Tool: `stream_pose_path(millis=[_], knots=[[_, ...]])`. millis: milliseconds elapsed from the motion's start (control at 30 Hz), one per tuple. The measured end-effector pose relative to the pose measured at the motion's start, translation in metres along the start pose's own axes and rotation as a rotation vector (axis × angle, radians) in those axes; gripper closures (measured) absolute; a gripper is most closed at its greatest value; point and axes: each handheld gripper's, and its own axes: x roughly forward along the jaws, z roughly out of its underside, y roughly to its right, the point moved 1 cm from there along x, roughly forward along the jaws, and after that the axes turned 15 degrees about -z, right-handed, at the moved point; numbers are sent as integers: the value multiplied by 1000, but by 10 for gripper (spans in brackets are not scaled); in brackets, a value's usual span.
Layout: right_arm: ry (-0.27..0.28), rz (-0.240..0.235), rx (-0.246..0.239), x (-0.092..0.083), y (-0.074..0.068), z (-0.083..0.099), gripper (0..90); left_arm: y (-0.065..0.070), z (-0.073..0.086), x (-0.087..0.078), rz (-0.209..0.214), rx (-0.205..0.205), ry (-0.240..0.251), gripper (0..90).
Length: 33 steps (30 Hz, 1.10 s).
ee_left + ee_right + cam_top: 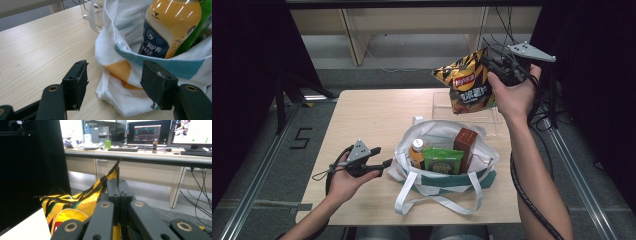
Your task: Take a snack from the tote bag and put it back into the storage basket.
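My right hand-held gripper (498, 68) pinches the chips (466, 85) by one edge, left hand-held gripper (113, 82) open beside the bag (432, 182). A thin-edge grip could slip, dropping them onto the counter (367, 115).

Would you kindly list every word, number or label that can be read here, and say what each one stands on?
"5": black mark on the floor left of the table.
Chip bag: red brand oval and white characters, too blurred to read.
Orange drink bottle: white characters and a round emblem on its dark label, too blurred to quote.
Green packet and brown box in the tote bag: print too small.
Monitors: text too small.
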Motion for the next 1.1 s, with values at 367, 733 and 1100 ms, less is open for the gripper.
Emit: stream_pose_path(millis=[367,733,1100], knots=[[-4,27,20,12,20,1,900,0,0,0,3,6,2,373],[-3,69,41,22,32,2,900,1,1,0,-2,-1,-2,372],[-21,97,46,33,45,7,900,0,1,0,1,-1,-1,372]])
